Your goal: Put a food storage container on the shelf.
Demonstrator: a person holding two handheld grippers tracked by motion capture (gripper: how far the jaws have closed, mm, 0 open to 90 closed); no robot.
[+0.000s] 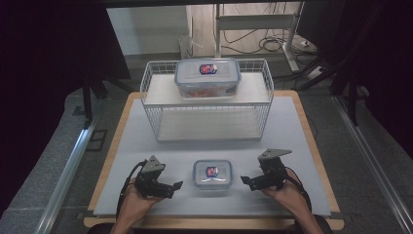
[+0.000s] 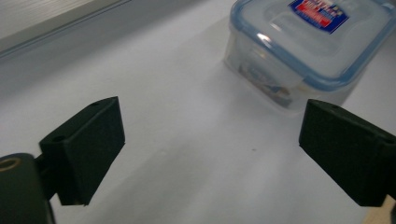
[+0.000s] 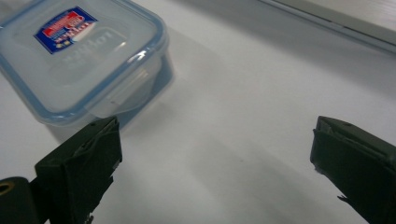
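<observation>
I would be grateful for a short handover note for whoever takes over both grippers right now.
Left gripper: open, holding nothing, just left of the small container.
Right gripper: open, holding nothing, just right of it.
Small container: lid on, on the white mat near the front edge, untouched.
Large container: on the wire rack's upper shelf.
Done: both grippers flank the small container.
Left: grasping and moving it.

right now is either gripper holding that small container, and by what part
Nothing is held. The left gripper and right gripper are both open, flanking the small container without touching it.
</observation>
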